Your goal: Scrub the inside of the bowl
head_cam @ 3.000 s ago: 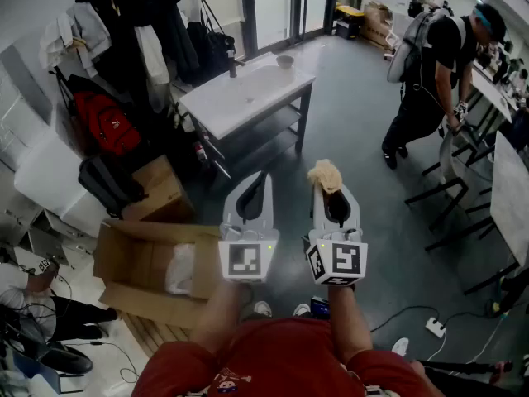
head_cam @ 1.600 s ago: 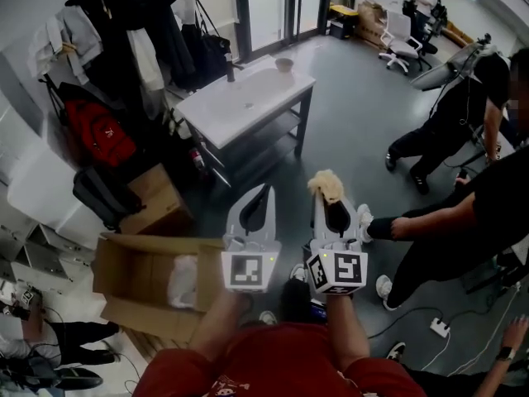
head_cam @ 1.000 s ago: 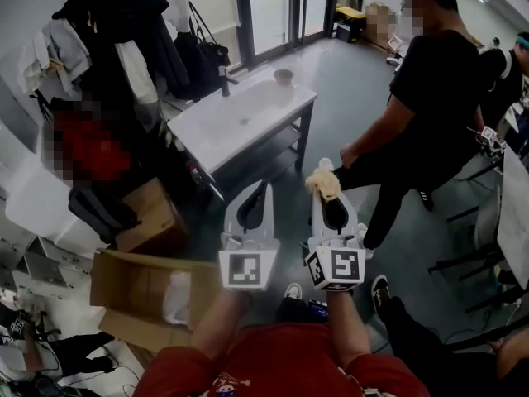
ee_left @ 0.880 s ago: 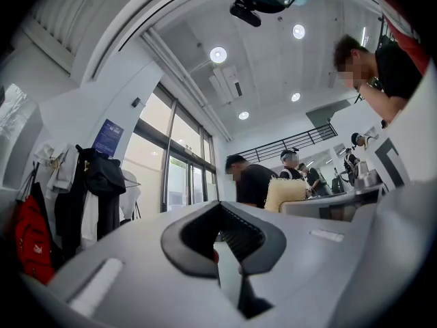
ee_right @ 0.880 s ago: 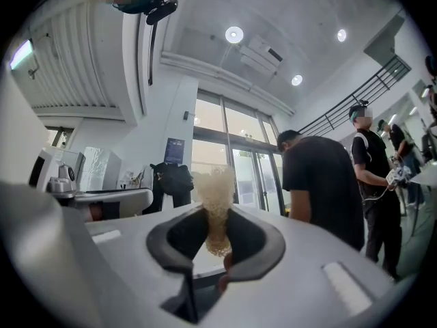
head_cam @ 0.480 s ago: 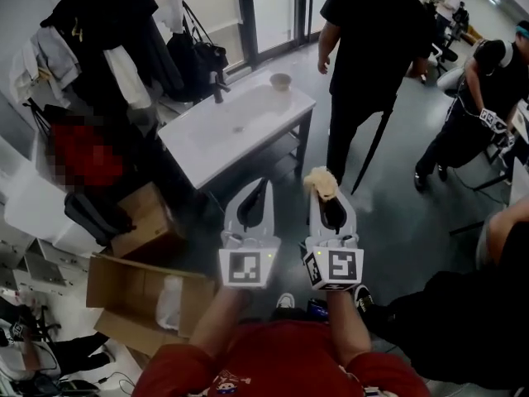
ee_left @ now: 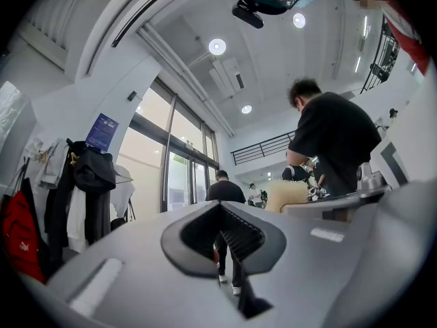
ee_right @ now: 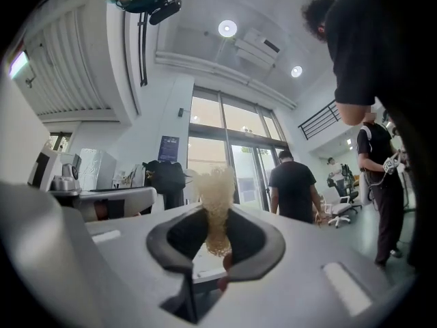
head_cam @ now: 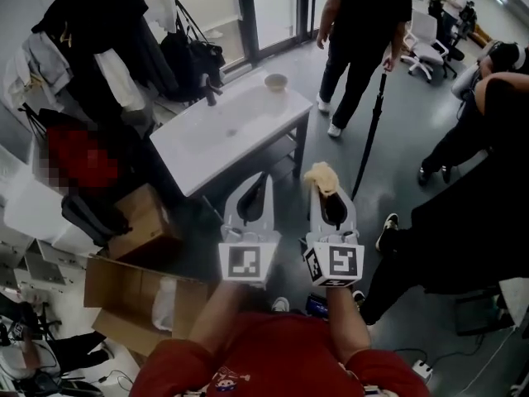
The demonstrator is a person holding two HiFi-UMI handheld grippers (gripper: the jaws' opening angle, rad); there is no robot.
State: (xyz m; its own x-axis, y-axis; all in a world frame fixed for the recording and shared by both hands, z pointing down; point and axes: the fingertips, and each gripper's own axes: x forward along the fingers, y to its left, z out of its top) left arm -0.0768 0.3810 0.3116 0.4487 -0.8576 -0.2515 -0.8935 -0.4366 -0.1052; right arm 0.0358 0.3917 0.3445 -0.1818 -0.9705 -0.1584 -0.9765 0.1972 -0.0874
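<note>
Head view, left gripper: the left gripper (head_cam: 259, 187) is held out in front of the red-shirted chest, its jaws closed right up with nothing in them.
Head view, right gripper: the right gripper (head_cam: 329, 198) sits just beside the left one, level with it. A tan sponge (head_cam: 321, 177) is pinched at its tip and sticks out past the jaws.
Head view, bowl: the bowl (head_cam: 276, 82) stands at the far right corner of the white table (head_cam: 223, 131), close to both edges there and well apart from both grippers.
Head view, table edges: the table's near corner points toward the grippers, and its long near edge runs off to the left.
Head view, open room: bare grey floor (head_cam: 331, 139) lies between the grippers and the table's right side.
Head view, crowding left: a cardboard box (head_cam: 124, 292) and hanging coats (head_cam: 107, 31) fill the left.
Head view, crowding right: a person in black (head_cam: 364, 15) walks past the table's far end with a pole (head_cam: 369, 135). Another dark-clothed person (head_cam: 471, 213) stands close on the right.
Left gripper view, jaws: the pads meet, with no gap and nothing held. Only the glass doors and people show beyond them.
Left gripper view, neighbour: the sponge peeps up at the right, above the other gripper's grey body.
Right gripper view, jaws: the jaws are shut on the sponge, which rises upright out of the dark pads.
Right gripper view, beyond: there are doors ahead and a person in black near the right edge.
</note>
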